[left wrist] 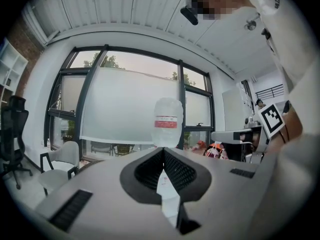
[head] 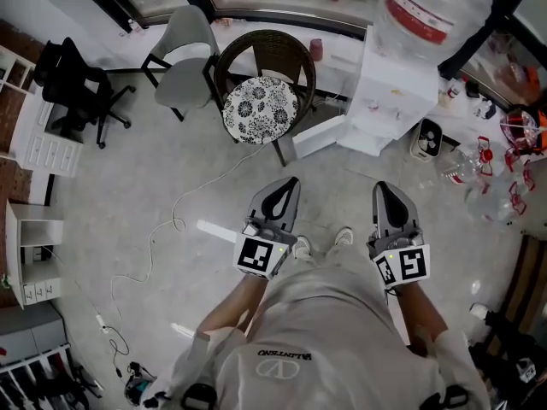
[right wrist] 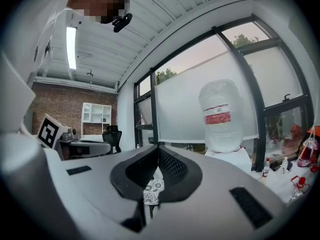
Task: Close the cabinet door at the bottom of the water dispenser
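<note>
A white water dispenser [head: 389,92], topped by a large clear water bottle with a red label [head: 423,11], is seen at the upper right of the head view, standing on the pale grey floor [head: 154,186] before a wall of windows. At its base the white cabinet door [head: 318,137] is seen swung out to the left, open, its free edge near the legs of a round dark wicker chair with a black-and-white floral cushion [head: 261,108]. The left hand-held gripper [head: 292,182] and the right hand-held gripper [head: 381,188] are held level side by side in front of the person, both pointed towards the dispenser and well apart from it and from the door. In the left gripper view the jaws are shown pressed together with nothing between them, and the bottle is seen just above their tips. In the right gripper view the jaws are likewise closed on nothing, with the floral cushion glimpsed below them and the bottle to the right. A light grey armchair [head: 190,58] is placed to the left of the wicker chair, and a thin white cable [head: 162,237] is trailed across the floor at the left.
</note>
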{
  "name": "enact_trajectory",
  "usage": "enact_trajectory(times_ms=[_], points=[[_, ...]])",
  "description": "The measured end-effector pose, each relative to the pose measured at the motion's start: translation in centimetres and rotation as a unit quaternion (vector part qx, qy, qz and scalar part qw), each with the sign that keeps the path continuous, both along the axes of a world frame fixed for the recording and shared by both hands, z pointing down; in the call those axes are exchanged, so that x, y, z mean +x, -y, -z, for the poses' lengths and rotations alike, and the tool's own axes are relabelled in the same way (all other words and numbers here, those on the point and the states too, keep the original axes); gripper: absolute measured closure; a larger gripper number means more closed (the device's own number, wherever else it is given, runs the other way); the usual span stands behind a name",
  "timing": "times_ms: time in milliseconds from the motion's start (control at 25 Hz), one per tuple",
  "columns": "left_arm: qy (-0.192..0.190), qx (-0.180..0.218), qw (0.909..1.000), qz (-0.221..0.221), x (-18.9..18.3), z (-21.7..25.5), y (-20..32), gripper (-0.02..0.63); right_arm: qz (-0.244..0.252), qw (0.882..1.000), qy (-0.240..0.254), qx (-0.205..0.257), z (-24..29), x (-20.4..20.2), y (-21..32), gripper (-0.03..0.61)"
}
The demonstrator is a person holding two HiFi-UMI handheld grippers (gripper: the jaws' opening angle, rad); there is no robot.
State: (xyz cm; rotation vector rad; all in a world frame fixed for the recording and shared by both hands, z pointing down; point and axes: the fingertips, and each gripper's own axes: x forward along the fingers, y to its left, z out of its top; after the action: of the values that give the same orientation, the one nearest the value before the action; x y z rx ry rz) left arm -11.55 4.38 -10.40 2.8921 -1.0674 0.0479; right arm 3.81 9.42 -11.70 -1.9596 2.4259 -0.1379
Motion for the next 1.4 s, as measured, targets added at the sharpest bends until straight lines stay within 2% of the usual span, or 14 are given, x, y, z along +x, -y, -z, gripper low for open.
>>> enact_trajectory(times_ms=[160, 360, 560, 680, 840, 1040, 1240, 1400], points=[[-0.002, -0.002, 0.9999, 0.013, 2.1, 0.1, 0.7, 0.609, 0.053, 0.999, -0.01, -0.002, -0.8, 0.1, 1.7, 0.561], [0.01, 0.019, 0.999, 0.038, 3.6, -1.3, 2.1, 0.609, 0.113, 0.994, -0.002, 0.005, -2.6, 0.3, 3.4, 0.561], [0.033, 0.022, 0.9988, 0.03, 4.8, -6.1, 4.2, 0.609, 0.12, 0.993, 0.007, -0.01, -7.4, 1.3, 6.3, 0.561], [0.024, 0.015, 0.9993, 0.026, 4.8, -11.0, 6.3, 0.609, 0.114, 0.993, 0.016, 0.0, -11.3, 1.7, 8.7, 0.561], [0.025, 0.027, 0.999, 0.025, 4.4, -18.7, 9.7, 0.609, 0.115, 0.993, 0.016, 0.016, -18.7, 1.3, 12.5, 0.561], [0.044, 0.035, 0.9981, 0.022, 3.5, -31.7, 13.4, 0.609, 0.126, 0.992, 0.005, 0.026, -31.5, -0.5, 16.6, 0.561], [0.035, 0.055, 0.9975, 0.024, 2.8, -43.6, 17.2, 0.609, 0.153, 0.988, 0.022, 0.019, -44.4, -2.5, 19.8, 0.561], [0.031, 0.067, 0.997, 0.024, 2.7, -51.3, 19.8, 0.609, 0.167, 0.985, 0.038, 0.02, -52.3, -3.3, 22.4, 0.56]])
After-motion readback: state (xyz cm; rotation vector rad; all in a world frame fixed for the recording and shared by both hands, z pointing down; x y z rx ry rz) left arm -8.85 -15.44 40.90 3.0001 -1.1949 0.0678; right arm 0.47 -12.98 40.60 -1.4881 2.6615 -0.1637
